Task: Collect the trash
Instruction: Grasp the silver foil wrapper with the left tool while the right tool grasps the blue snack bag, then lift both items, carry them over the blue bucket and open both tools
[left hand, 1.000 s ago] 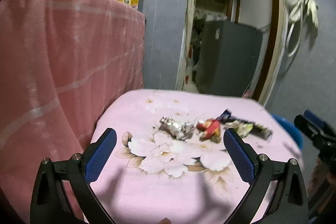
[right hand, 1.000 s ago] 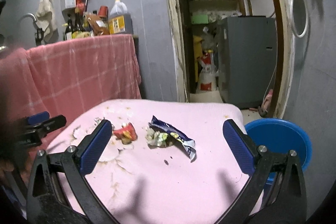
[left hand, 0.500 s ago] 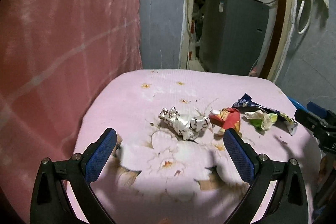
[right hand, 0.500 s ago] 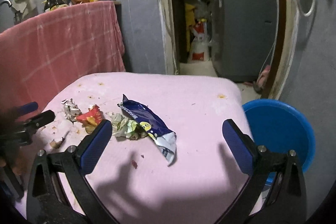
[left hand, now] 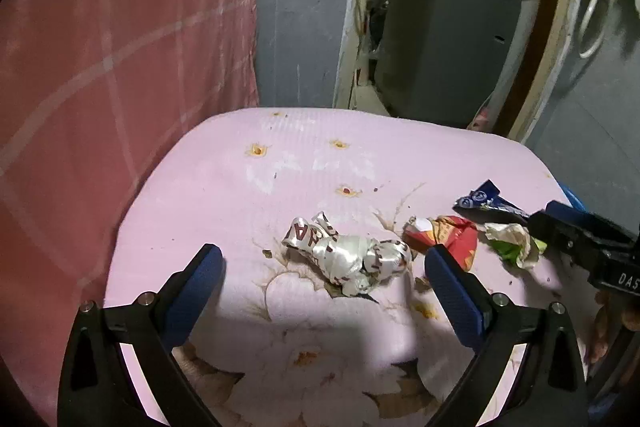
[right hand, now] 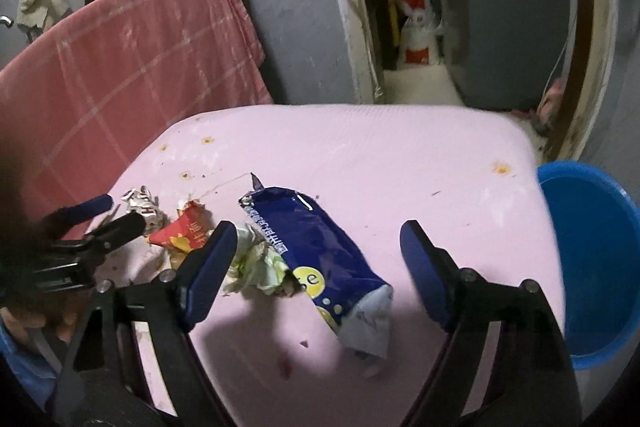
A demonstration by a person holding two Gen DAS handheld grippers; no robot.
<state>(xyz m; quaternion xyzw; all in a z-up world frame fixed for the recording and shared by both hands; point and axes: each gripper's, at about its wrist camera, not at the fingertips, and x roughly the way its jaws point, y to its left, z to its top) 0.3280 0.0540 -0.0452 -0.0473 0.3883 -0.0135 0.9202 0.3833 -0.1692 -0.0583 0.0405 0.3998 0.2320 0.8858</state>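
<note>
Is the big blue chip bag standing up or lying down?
Lying down. The blue chip bag lies flat on the pink tablecloth, between the right gripper's open jaws.

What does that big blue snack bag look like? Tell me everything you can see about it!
The blue snack bag is a long, shiny, crinkled packet, dark blue with white writing, yellow dots near one end and a silvery-white inside showing at its torn end. It looks flat and empty. It lies slanted on the pink tablecloth, one side against the crumpled green-and-white wrapper. The right gripper has it between its open jaws, which have just been closing, but the pads are not touching it yet.
</note>
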